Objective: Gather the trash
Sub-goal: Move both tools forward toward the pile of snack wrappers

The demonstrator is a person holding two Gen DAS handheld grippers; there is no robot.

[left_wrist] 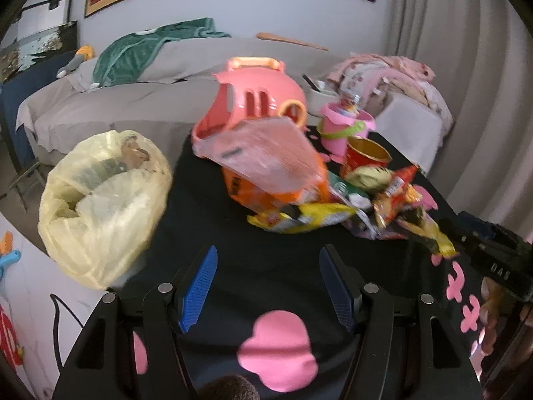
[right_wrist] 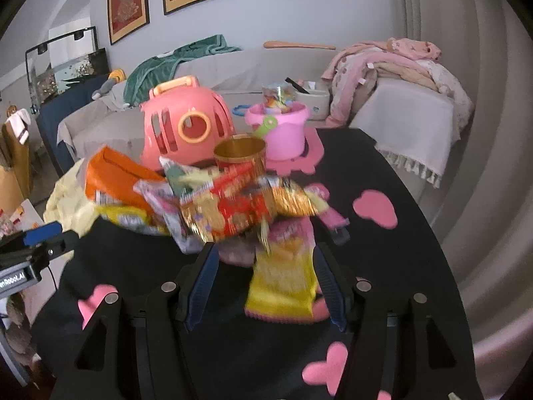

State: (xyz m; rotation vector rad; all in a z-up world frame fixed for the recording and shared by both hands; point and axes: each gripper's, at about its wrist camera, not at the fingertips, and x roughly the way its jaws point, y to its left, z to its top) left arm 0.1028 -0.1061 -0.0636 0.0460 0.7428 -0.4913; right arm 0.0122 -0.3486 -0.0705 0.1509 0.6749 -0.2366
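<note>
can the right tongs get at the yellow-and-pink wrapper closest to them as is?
Probably yes. The right tongs are open, and the yellow-and-pink wrapper lies on the black table already between the pads, with nothing on its near end.

Glossy crinkled foil wrappers point(right_wrist: 233, 206) lie on a matt black cloth point(left_wrist: 206, 220). The yellow bag point(left_wrist: 100, 206) is thin translucent plastic (creased). Pink carrier point(right_wrist: 186, 126) and bucket point(right_wrist: 283, 133): smooth plastic.
</note>
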